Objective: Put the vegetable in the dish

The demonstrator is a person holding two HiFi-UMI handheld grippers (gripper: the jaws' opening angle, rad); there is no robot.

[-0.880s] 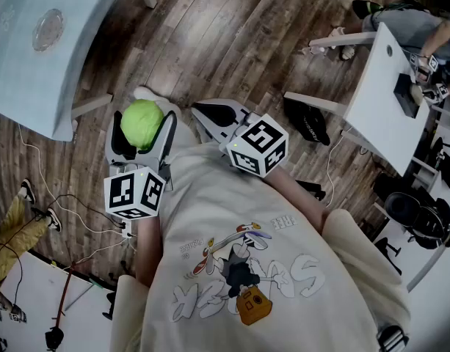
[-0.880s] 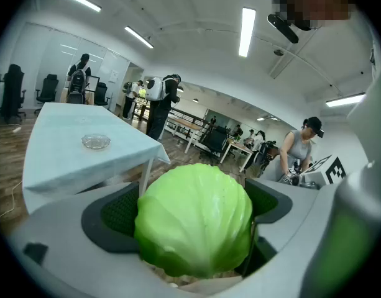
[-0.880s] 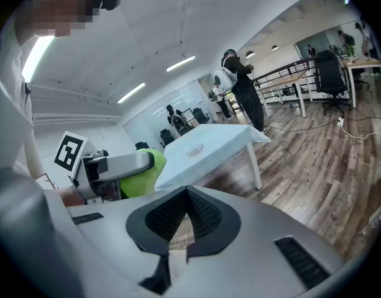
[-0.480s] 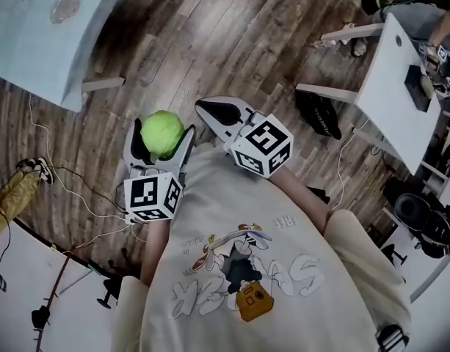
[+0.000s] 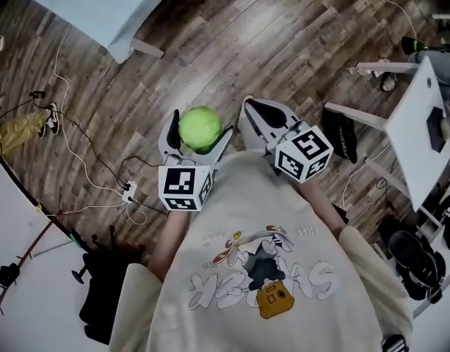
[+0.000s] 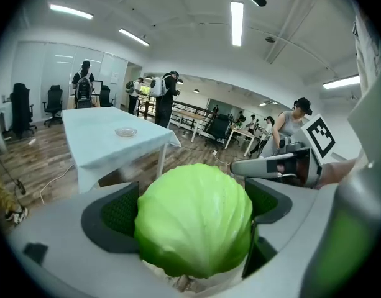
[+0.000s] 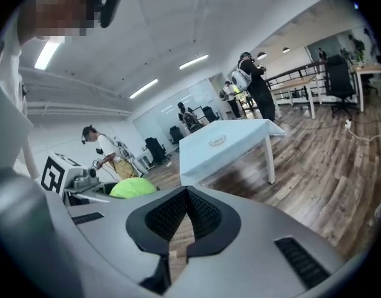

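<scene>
A round green cabbage [image 5: 200, 127] sits between the two jaws of my left gripper [image 5: 197, 119], which stand wide and press on its sides; it fills the left gripper view [image 6: 193, 219]. The right gripper [image 5: 255, 108] is beside it, shut and empty, its dark pads meeting [image 7: 186, 197]. A small clear glass dish [image 6: 125, 131] lies on a light blue table [image 6: 109, 144] some way ahead over the wooden floor. The right gripper view also shows the dish [image 7: 216, 141]. In the head view only a corner of that table [image 5: 100, 6] shows at the top, and the dish is outside it.
A white table [image 5: 419, 123] with legs stands at the right, a black bag [image 5: 342, 134] beside it. Cables [image 5: 85, 167] and a power strip lie on the floor at the left. Several people and office chairs are further back in the room.
The head view has swung: the blue table slid to the top edge and its dish left the view. Both grippers, the left still holding the cabbage, sit further right in the picture.
</scene>
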